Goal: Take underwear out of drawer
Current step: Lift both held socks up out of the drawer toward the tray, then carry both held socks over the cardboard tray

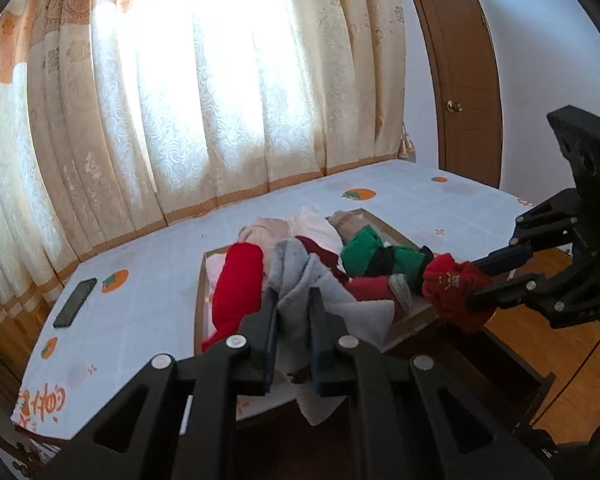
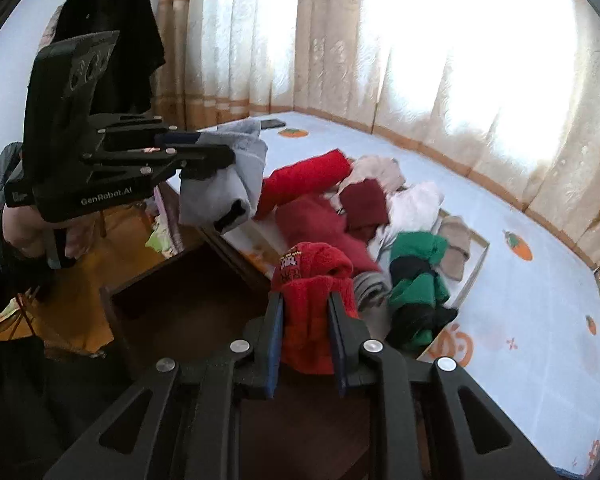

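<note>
Both grippers are already loaded: left gripper (image 1: 294,320) clamps the grey underwear (image 1: 300,280), right gripper (image 2: 306,328) pinches the red pair (image 2: 312,280), both hanging down over the drawer (image 2: 172,300) at lower centre.

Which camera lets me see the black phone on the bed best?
The left wrist view. There the black phone lies in plain sight on the bed sheet, left of the tray of clothes. In the right wrist view only a dark sliver shows beyond the grey garment, probably the phone, mostly hidden.

Daylight glares through curtains (image 1: 204,92); fisheye edges curve, darken.
</note>
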{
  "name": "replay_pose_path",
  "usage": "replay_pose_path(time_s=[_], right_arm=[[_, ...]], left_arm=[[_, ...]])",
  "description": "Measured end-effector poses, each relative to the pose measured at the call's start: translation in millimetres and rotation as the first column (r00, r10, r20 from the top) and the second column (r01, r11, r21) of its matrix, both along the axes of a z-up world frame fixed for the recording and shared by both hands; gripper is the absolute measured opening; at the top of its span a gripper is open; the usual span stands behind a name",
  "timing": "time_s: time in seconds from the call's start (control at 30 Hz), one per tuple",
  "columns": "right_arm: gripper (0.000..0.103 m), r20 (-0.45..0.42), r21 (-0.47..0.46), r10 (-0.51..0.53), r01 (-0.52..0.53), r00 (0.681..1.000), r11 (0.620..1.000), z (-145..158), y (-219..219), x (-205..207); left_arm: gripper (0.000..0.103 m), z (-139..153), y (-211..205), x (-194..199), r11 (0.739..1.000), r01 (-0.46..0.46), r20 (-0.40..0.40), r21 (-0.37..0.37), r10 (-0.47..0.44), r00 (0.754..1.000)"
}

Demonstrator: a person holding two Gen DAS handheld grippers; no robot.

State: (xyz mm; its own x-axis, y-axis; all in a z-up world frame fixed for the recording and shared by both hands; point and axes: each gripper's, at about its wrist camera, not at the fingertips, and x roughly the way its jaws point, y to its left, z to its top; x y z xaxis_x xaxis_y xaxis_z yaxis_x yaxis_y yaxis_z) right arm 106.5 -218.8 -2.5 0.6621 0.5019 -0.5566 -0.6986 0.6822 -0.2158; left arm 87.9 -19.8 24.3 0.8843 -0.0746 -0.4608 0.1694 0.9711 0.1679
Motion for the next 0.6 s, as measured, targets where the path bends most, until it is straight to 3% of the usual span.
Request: replay_pose_path(time_s=[0.6], right_arm=[[0.023,0.054,0.109,-0.033,0.027,0.998,0.994,28,-5,27]], left_arm=[[0.011,14,0,34,0.999,-0.037,0.031,-0.004,0.037,0.999]])
